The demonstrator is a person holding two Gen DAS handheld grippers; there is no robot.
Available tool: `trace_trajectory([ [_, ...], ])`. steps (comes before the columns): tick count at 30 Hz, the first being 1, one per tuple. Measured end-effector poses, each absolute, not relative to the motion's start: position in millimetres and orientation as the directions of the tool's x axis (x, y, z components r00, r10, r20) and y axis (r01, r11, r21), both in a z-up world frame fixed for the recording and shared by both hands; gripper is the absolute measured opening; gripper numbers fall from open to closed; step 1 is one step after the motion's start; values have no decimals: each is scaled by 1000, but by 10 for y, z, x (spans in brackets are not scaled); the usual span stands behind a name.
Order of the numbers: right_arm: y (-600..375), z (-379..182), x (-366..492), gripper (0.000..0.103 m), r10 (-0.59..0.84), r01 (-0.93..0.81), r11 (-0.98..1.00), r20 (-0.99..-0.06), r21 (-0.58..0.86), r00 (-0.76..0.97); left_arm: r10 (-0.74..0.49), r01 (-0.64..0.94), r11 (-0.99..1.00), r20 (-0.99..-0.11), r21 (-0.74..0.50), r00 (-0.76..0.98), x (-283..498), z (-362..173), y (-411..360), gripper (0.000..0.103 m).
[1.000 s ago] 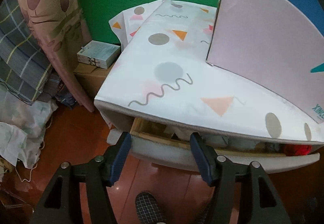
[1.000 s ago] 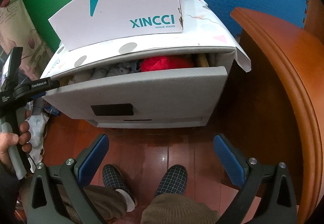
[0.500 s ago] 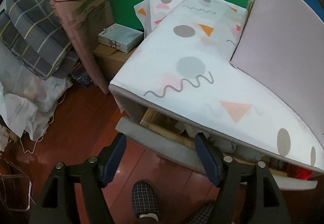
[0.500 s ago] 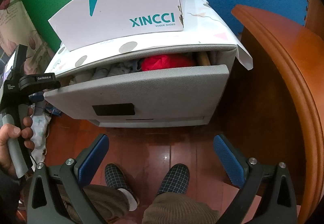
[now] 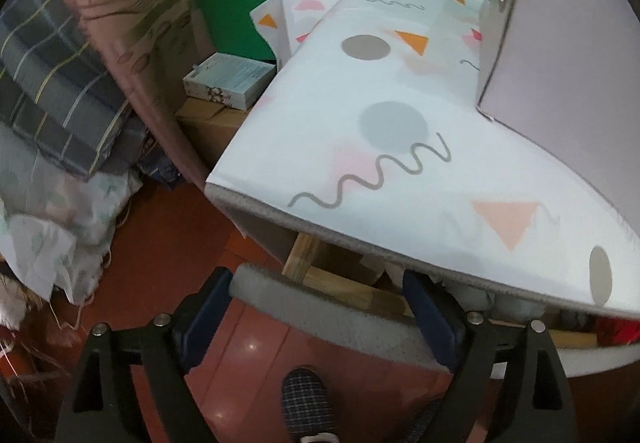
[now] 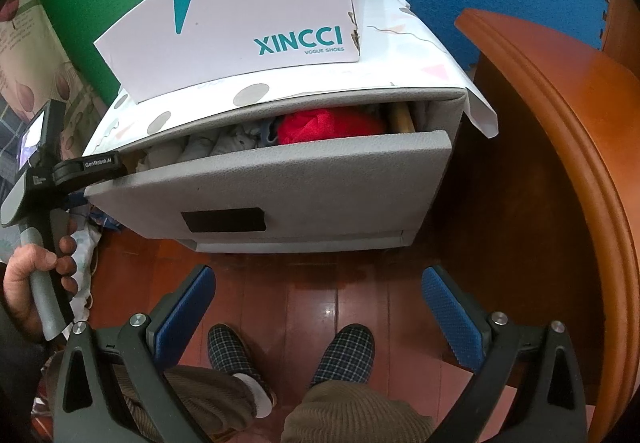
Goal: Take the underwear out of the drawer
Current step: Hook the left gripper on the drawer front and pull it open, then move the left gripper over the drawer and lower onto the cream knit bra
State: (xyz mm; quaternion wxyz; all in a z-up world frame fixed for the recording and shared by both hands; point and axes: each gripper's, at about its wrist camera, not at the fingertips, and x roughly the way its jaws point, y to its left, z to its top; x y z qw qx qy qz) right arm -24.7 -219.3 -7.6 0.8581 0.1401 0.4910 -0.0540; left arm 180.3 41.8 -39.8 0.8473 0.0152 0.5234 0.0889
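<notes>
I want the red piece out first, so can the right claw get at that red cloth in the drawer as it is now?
Probably yes. The drawer stands partly open, the red cloth lies exposed on top, and the right claw hangs open and empty below; the gap under the cabinet top looks narrow.

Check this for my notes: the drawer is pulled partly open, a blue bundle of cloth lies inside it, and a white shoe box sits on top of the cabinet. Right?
Not quite: the bundle of cloth is red, not blue, as the right wrist view shows. The rest holds: the drawer is pulled partly open and a white shoe box sits on top of the cabinet.
</notes>
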Motion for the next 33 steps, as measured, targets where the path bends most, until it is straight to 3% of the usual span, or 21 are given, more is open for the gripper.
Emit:
trace_trajectory([
  [33, -2203, -15, -262, 102, 62, 217, 954, -842, 208, 536, 174, 12, 983, -943, 185, 284, 1179, -666, 588, 90],
])
